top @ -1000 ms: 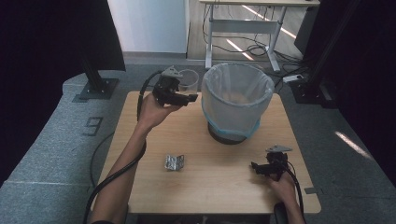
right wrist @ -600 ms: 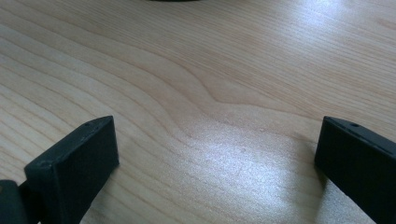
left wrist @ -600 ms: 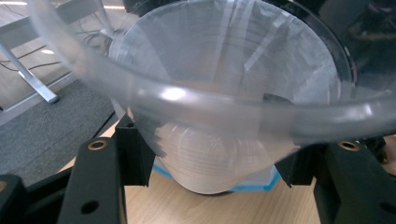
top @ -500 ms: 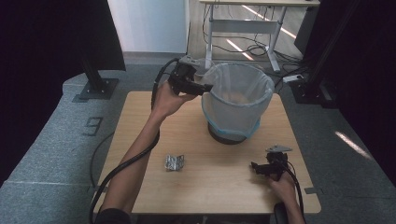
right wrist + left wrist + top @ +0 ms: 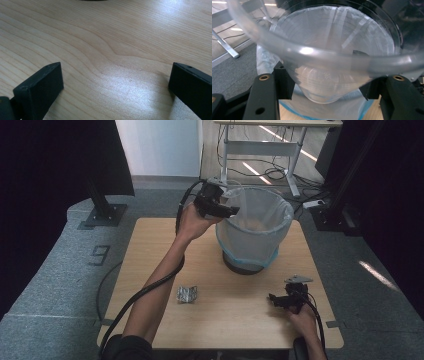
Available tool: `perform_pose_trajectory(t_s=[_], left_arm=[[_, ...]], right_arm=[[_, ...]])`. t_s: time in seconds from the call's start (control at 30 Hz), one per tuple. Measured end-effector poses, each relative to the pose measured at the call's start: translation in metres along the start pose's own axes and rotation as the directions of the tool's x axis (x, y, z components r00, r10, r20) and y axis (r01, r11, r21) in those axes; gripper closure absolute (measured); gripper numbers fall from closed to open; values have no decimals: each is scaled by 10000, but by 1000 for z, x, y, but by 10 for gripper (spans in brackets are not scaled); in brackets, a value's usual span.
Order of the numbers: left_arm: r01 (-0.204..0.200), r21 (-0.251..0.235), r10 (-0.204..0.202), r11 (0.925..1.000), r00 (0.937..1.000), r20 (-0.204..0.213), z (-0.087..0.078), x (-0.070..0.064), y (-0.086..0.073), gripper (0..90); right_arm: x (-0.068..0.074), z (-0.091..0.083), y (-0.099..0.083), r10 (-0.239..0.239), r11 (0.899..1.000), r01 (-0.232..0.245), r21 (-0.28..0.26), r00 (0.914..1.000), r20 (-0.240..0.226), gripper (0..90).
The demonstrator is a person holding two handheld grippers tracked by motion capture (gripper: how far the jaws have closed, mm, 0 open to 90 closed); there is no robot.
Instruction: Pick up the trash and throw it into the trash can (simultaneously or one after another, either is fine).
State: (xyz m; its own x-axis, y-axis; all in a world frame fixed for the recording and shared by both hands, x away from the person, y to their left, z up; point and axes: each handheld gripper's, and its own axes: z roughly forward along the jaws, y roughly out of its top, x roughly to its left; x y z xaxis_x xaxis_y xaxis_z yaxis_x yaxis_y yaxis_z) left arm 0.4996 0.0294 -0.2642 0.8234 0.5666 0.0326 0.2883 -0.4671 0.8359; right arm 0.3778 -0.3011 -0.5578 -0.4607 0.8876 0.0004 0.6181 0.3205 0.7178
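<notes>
My left gripper (image 5: 226,211) is raised at the left rim of the waste bin (image 5: 256,229), which has a pale plastic liner. It is shut on a clear plastic cup (image 5: 325,75), whose wide mouth faces the camera in the left gripper view. The black fingers (image 5: 265,86) press the cup's sides, and the bin's liner (image 5: 265,57) shows through and behind it. My right gripper (image 5: 281,300) rests low at the table's front right, open. Its jaws stand wide apart over bare wood (image 5: 112,62) with nothing between them.
A crumpled piece of foil (image 5: 187,294) lies on the wooden table (image 5: 150,250), front of centre. The bin stands at the back right of the table. Black stands and a desk frame (image 5: 260,150) are on the floor beyond.
My left gripper has carried the cup to the right and slightly farther away, from the table's back left up to the bin's rim. The right gripper has stayed put.
</notes>
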Motion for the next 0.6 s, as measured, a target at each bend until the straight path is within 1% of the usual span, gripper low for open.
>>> perform_pose_trajectory(t_s=[0.07,0.17,0.33,0.37,0.4,0.43,0.47,0.53,0.6], left_arm=[[-27,-9,27,10000,10000,3,7,-1,2,395],[46,-20,-46,10000,10000,50,12,-1,3,395],[43,151,-44,9999,10000,72,28,-2,4,391],[43,151,-44,9999,10000,72,28,-2,4,390],[32,265,-34,9996,10000,84,35,-3,4,387],[32,265,-34,9996,10000,84,35,-3,4,383],[3,422,-5,9991,10000,51,42,-4,4,372],[5,533,-9,9986,10000,77,48,-5,3,336],[92,671,-98,9977,9999,77,53,-6,3,240]], right_arm=[[0,0,0,-3,10000,3,-1,10000,-3,0],[0,0,0,-6,10000,6,0,10000,-4,0],[0,0,0,-4,10000,4,-1,10000,-4,0],[0,0,0,-4,10000,4,-1,10000,-4,0],[0,0,0,-5,10000,5,-1,10000,-3,0],[0,0,0,-6,10000,6,-2,10000,-3,0],[0,0,0,-4,10000,4,-1,10000,-2,0],[0,0,0,-8,10000,8,-3,10000,-2,0],[0,0,0,-5,10000,5,-1,10000,-5,0]])
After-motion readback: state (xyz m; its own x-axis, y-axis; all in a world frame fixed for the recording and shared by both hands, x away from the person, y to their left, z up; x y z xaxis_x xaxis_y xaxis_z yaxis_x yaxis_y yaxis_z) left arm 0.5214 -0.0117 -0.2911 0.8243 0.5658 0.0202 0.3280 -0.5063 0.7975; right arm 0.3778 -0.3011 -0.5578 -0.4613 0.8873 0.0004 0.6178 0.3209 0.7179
